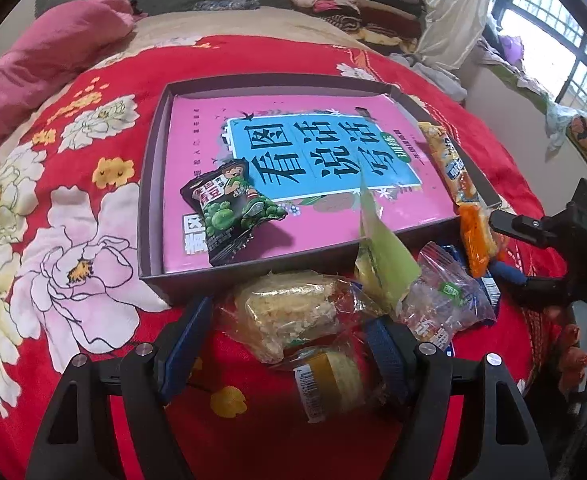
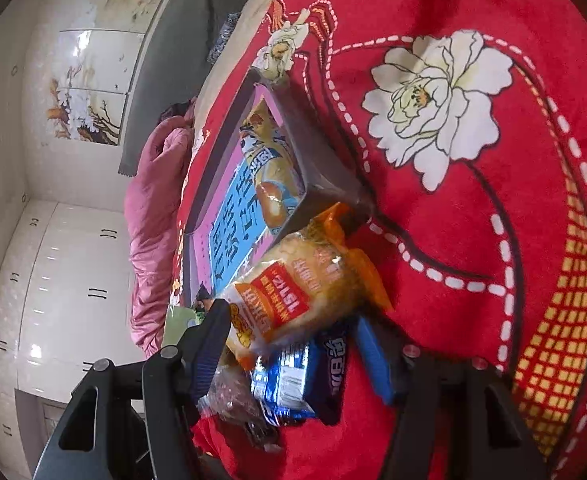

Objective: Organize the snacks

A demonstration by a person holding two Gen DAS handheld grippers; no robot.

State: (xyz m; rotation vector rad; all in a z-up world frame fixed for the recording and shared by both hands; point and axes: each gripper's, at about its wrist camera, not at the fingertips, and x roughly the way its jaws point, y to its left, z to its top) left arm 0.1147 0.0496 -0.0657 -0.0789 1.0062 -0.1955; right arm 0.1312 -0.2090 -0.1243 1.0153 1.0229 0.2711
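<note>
Red floral bedspread (image 1: 105,216); pink quilt (image 1: 41,64); folded clothes (image 1: 357,4); window (image 1: 565,40)

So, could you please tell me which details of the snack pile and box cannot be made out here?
- Left wrist view: the blue packet is mostly covered by the clear candy bag and orange packet.
- Right wrist view: the box interior is largely hidden by its wall and the orange packet.
- Both views: small packet print is too blurred to read.

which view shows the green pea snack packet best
The left wrist view. The green pea snack packet lies unobstructed inside the box, on the pink book cover, with its print visible. The right wrist view shows at most a dark sliver of it beyond that gripper's finger, too little to identify.
</note>
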